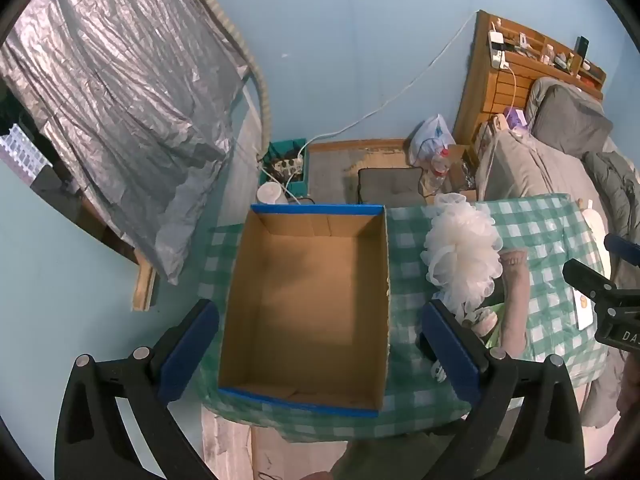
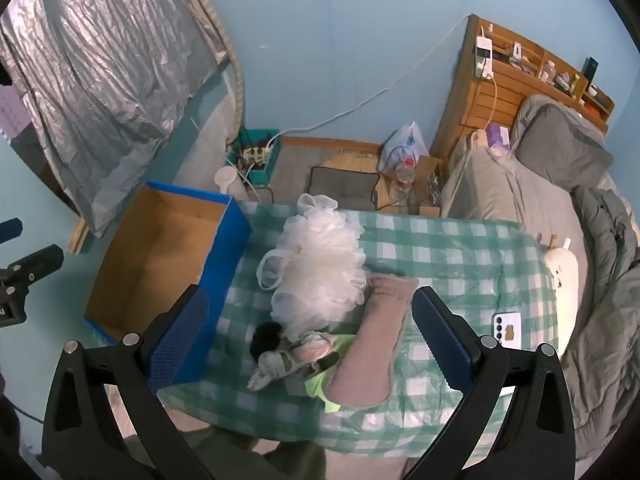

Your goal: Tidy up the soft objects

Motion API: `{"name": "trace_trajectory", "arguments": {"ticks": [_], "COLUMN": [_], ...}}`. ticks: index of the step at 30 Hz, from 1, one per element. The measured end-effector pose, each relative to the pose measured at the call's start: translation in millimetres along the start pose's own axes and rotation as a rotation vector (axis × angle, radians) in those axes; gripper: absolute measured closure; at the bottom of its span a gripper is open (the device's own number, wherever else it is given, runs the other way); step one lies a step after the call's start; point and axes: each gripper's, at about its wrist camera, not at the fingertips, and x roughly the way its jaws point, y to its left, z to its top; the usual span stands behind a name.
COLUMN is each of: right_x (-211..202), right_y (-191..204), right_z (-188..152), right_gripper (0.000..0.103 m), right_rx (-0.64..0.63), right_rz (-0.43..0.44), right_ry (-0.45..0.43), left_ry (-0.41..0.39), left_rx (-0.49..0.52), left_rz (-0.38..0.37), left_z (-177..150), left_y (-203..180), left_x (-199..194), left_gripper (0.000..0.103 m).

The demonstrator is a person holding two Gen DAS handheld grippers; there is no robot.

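Writing: white letters "DA" on the black body of the right gripper (image 1: 600, 284) at the right edge of the left wrist view; rest cut off.
Left gripper (image 1: 320, 356): jaws spread wide, nothing between the pads, poised over the box.
Right gripper (image 2: 310, 344): jaws wide apart, empty, above the soft heap.
Box (image 2: 160, 256): one cardboard box with blue outside, left on the checked tablecloth (image 2: 460, 256), nothing in it.
Soft things: one white mesh bath puff (image 2: 320, 268) just right of the box; one pinkish fabric piece (image 2: 380, 344) touching its right side; near them a small bundle, possibly a toy, on green cloth (image 2: 320, 380), poorly resolved.
Around: one white phone (image 2: 508, 330) on the right of the cloth; bed (image 2: 540, 208) beyond; plastic bag (image 2: 404, 140), water bottle (image 2: 405, 174) and power strip (image 2: 254, 154) on the far floor.
Obstruction: puff overlaps the pinkish piece's far end.
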Motion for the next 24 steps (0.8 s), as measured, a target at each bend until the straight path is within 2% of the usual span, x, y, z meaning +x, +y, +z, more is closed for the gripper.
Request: {"name": "trace_trajectory", "arguments": {"ticks": [3, 10, 12, 24], "right_x": [1, 4, 5, 8], "right_y": [0, 0, 0, 1], "right_z": [1, 3, 4, 8], "right_gripper": [0.002, 0.002, 0.002, 0.002], "right_rx": [0.000, -0.001, -0.001, -0.006], "right_rz": [0.006, -0.003, -0.005, -0.005], "right_ry": [-0.008, 0.004, 0.006, 0.011], "left_ry": [0.002, -0.002, 0.002, -0.021], "left_rx": [0.007, -0.002, 0.004, -0.004], "left_rz": [0.023, -0.005, -0.018, -0.009], "left_z": [0, -1, 5, 10], "left_y": [-1, 1, -3, -3], "left_x": [0, -7, 4, 5], "left_gripper": [0.001, 0.002, 0.003, 0.004]}}
